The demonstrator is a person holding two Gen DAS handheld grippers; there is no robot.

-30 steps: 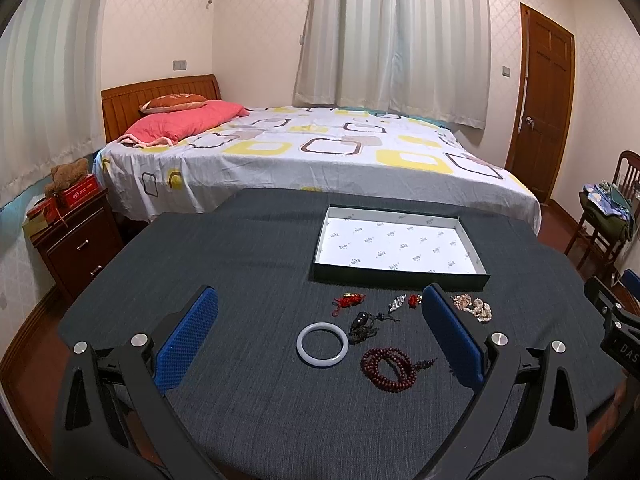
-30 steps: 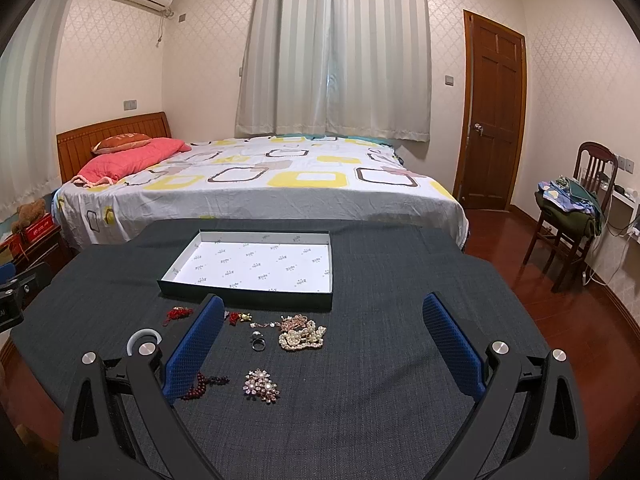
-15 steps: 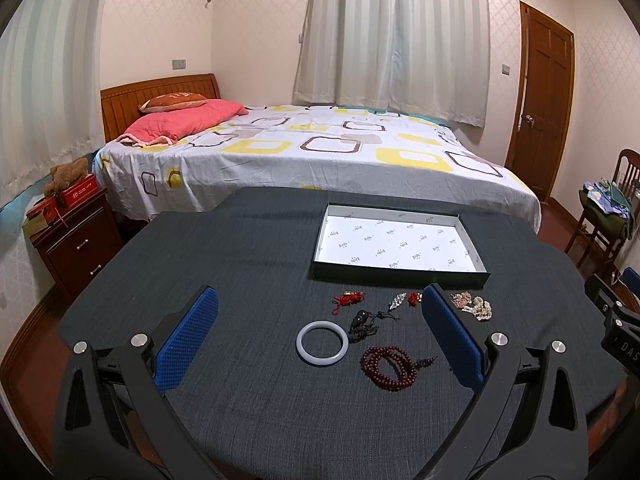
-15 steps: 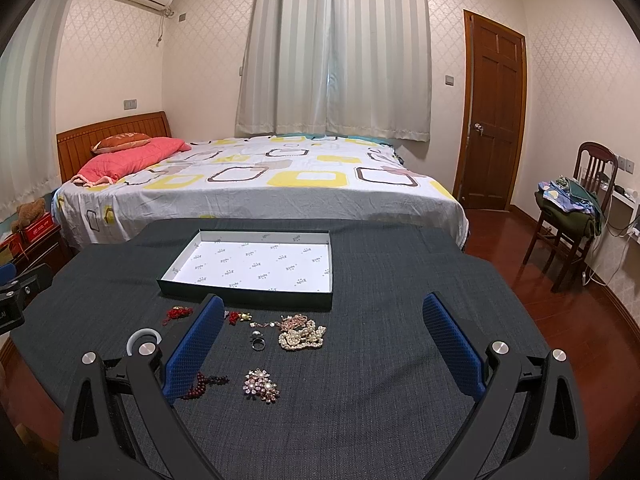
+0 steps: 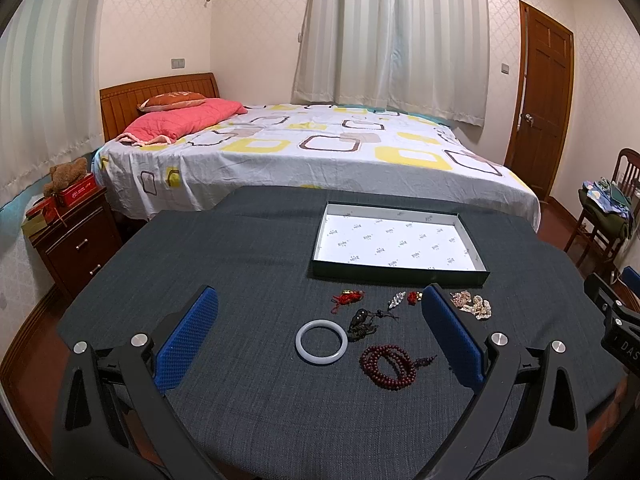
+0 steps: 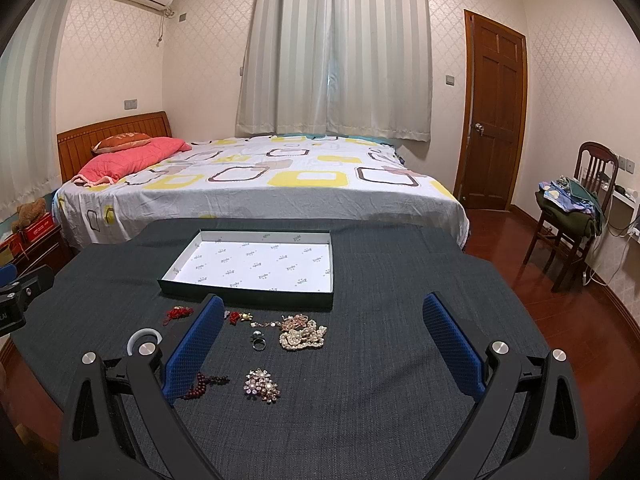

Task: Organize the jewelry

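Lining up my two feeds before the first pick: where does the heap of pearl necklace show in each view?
Left wrist: heap of pearl necklace right of centre, just beyond the right blue pad.
Right wrist: centre-left, between the pads.
Shared landmark: shallow white-lined box, directly behind it.

White bangle (image 6: 145,336) half hidden; bead bracelet (image 6: 205,383) partly hidden.

Right gripper (image 6: 322,334) jaws wide apart above pearl necklace (image 6: 303,335), brooch (image 6: 262,385).
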